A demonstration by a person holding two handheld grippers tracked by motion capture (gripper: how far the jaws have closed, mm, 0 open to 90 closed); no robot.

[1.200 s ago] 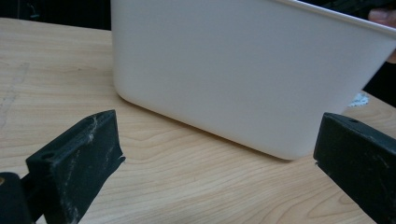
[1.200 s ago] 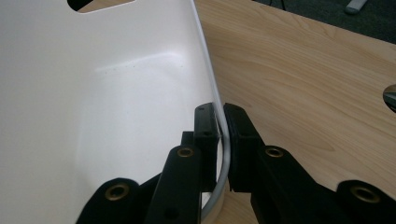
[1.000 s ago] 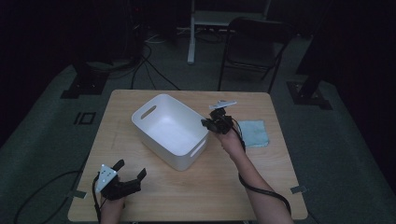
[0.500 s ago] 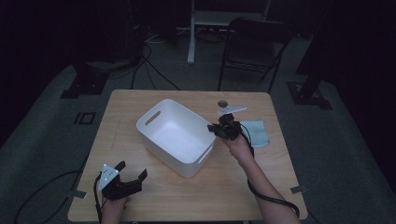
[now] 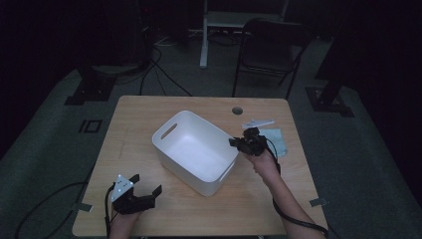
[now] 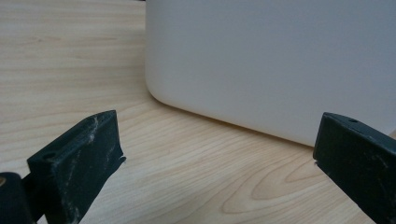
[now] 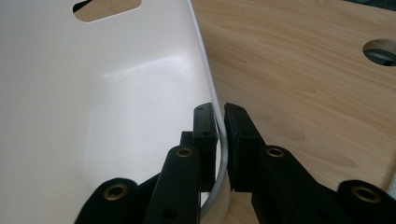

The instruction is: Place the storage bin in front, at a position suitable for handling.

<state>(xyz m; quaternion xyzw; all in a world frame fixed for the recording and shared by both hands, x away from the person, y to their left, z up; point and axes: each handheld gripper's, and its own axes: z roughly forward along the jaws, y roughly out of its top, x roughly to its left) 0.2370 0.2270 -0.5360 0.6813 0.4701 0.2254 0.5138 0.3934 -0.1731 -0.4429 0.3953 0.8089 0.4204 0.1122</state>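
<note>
A white plastic bin (image 5: pixel 195 149) with slot handles stands in the middle of the wooden table (image 5: pixel 134 119), empty as far as I see. My right gripper (image 5: pixel 235 142) is shut on the bin's right rim (image 7: pixel 218 126), one jaw inside the wall and one outside. My left gripper (image 5: pixel 148 184) rests near the table's front left corner, open, nothing between its jaws. In the left gripper view the bin's near corner (image 6: pixel 261 65) stands just beyond the wide-apart jaws (image 6: pixel 219 154).
A light blue cloth (image 5: pixel 276 139) and a small white object (image 5: pixel 259 123) lie at the table's right side behind my right hand. A round cable hole (image 5: pixel 237 110) sits at the far edge. A folding chair (image 5: pixel 268 50) stands beyond the table.
The bin has slid toward the near right side of the table, with my right gripper shut on its rim. The left gripper has stayed put.
</note>
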